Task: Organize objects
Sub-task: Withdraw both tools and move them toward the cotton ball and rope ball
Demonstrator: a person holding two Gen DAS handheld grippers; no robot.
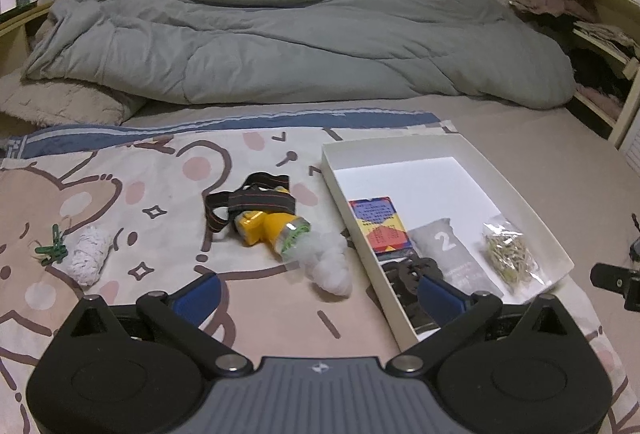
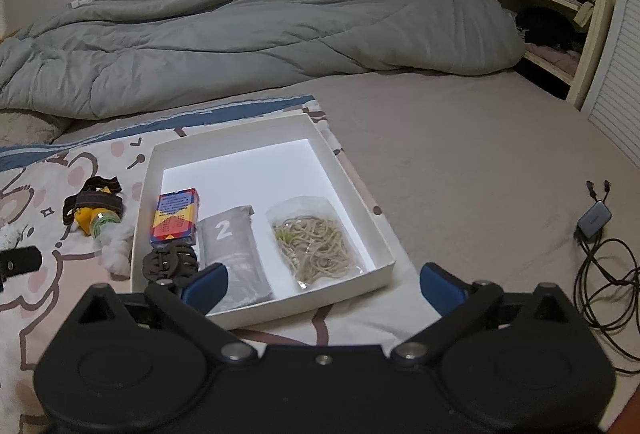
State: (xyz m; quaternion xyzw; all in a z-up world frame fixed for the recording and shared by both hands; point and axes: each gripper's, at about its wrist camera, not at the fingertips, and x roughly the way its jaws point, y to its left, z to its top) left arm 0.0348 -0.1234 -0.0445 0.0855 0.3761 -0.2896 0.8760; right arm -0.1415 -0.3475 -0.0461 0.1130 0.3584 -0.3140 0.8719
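Looking maybe halfway done: white box (image 2: 384,234) already holds four items, while headlamp (image 1: 264,222), cotton wad (image 1: 332,266), string roll (image 1: 88,254) and green clip (image 1: 52,248) wait at its 9 o'clock on the bed, left claw (image 1: 318,292) and right claw (image 2: 324,288) both wide open, empty.

The left gripper (image 1: 318,292) fills the bottom of its own view, angled downward, its blue-padded fingers (image 1: 200,294) spread wide with nothing clamped between them. The right gripper (image 2: 322,290) sits likewise at the bottom of its view, tilted downward, jaws fully apart and empty.
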